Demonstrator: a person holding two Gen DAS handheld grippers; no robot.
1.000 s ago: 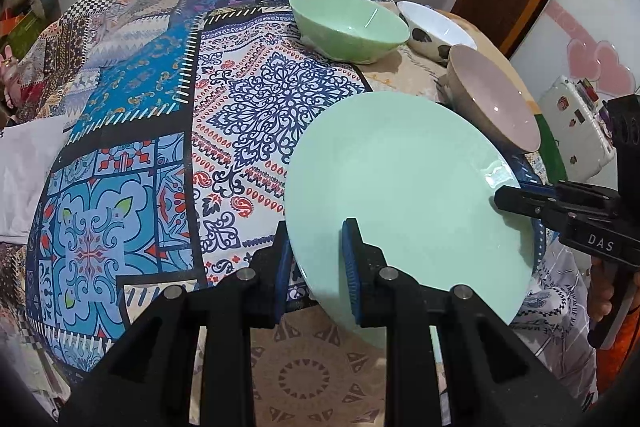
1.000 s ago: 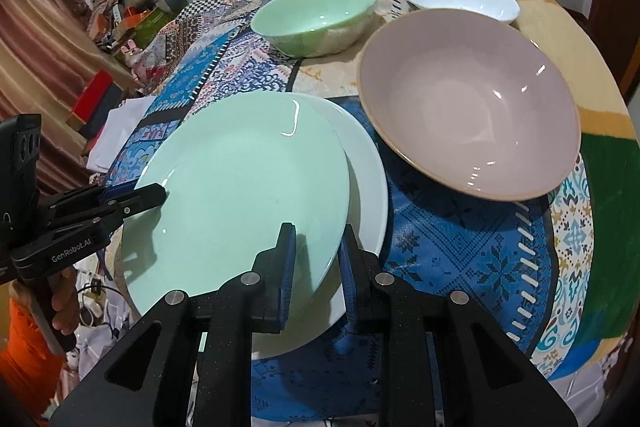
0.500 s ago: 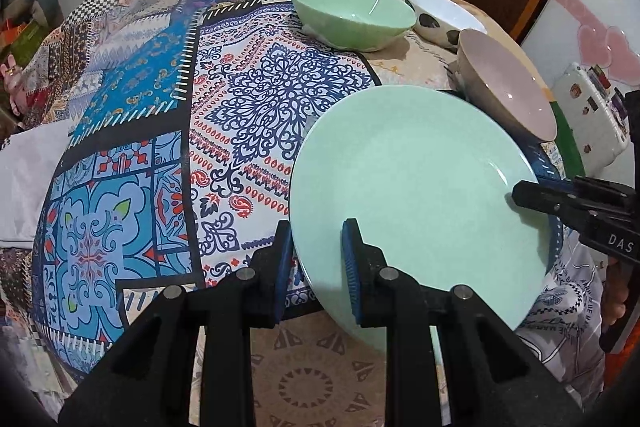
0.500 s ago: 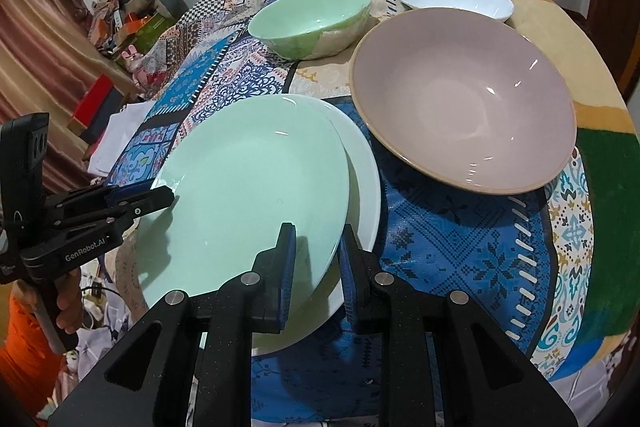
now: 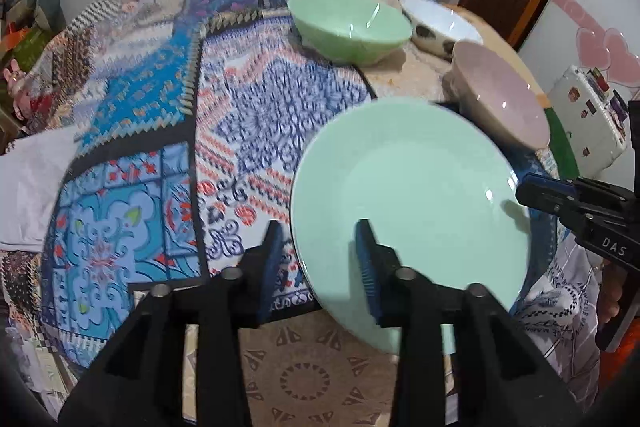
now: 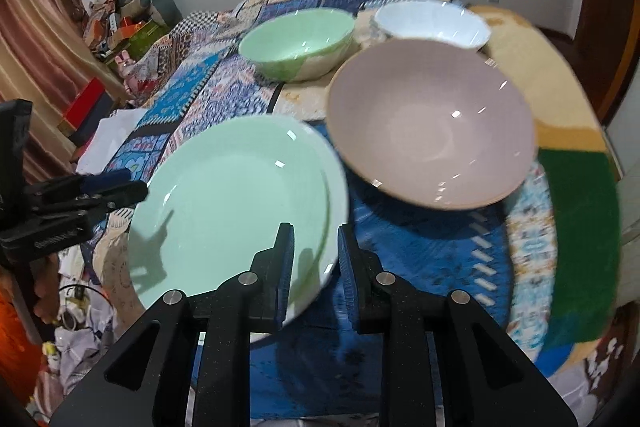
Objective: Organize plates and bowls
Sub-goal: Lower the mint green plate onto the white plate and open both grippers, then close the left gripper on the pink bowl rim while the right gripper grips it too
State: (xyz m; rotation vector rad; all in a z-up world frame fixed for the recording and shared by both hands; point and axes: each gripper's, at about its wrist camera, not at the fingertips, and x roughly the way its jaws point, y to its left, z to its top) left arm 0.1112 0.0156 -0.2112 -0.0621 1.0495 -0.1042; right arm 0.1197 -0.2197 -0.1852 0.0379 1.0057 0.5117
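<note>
A pale green plate (image 5: 412,195) (image 6: 232,195) lies on a white plate (image 6: 338,211) near the table's front edge. My left gripper (image 5: 320,259) (image 6: 128,187) is at its left rim. Its jaws are opening, the rim stands between them, and neither pad touches it. My right gripper (image 6: 316,267) (image 5: 524,193) straddles the opposite rim. Its narrow gap looks still shut on the green plate, and its jaws are just starting to open. Behind the plates stand a large mauve bowl (image 6: 432,123) (image 5: 504,99), a green bowl (image 6: 296,43) (image 5: 352,23) and a white bowl (image 6: 432,23) (image 5: 440,23).
A patterned blue cloth (image 5: 132,187) covers the round table, and a white sheet (image 5: 28,187) lies at its left edge. A white appliance (image 5: 592,123) stands beyond the right edge. Boxes and clutter (image 6: 120,23) sit on the floor at the far left.
My left gripper's jaws have spread apart and let go of the green plate's rim. The green plate has sunk flat onto the white plate. My right gripper's gap looks unchanged.
</note>
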